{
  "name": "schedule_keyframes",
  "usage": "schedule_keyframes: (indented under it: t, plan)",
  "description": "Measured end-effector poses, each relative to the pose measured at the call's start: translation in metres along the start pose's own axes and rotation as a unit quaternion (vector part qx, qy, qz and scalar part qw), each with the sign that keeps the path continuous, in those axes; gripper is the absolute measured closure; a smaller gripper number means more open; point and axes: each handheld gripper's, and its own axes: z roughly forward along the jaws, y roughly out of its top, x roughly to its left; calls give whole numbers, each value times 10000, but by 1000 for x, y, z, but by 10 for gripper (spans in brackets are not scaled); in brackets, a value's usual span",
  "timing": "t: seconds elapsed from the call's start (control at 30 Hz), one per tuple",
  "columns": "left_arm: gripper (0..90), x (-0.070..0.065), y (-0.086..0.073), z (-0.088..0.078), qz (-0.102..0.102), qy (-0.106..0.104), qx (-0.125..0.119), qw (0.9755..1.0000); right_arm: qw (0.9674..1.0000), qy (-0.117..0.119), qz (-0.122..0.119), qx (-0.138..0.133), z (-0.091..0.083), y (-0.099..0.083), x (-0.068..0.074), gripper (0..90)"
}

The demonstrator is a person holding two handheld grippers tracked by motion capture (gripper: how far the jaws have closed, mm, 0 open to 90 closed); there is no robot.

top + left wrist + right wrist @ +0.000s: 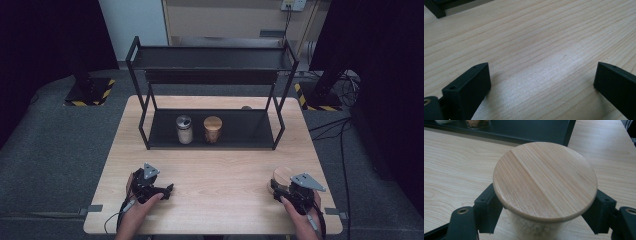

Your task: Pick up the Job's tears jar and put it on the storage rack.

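Wooden-lidded jar [541, 185], item one: upright on the table [220, 165], near its front right corner and well in front of the rack [212, 95]. Pale contents show through the glass below the lid. The right gripper [544, 220] is clamped on the body just under the lid, one black jaw pressed to each side.

Item two, left gripper [541, 82]: low over bare tabletop, well in front of the rack's left end, jaws spread wide with nothing between them.

Item three, rack: black, two-tier, at the back of the table. On its lower shelf, left of centre, stand a metal-capped jar [184, 129] and, just beside it to the right, a second wooden-lidded jar [213, 129]. The shelf to the right of these two is bare; the upper tier looks bare too.

Step in hand, as judged: the grasp looks complete, the lift not yet begun; the jar is probably bound for the rack.

Next move calls for: a straight lift keeping the jar upright, a carry forward to the rack, entry under the upper tier without clipping the frame, and a set-down on the free shelf space beside the two jars there.
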Motion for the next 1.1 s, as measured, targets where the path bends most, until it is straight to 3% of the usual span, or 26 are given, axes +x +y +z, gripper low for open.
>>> schedule_keyframes:
  t: [1.1]
  plan:
    - [0,0,0,0,-2,1,-1,10000,9995,135,-247,-144,3,28,10,260]
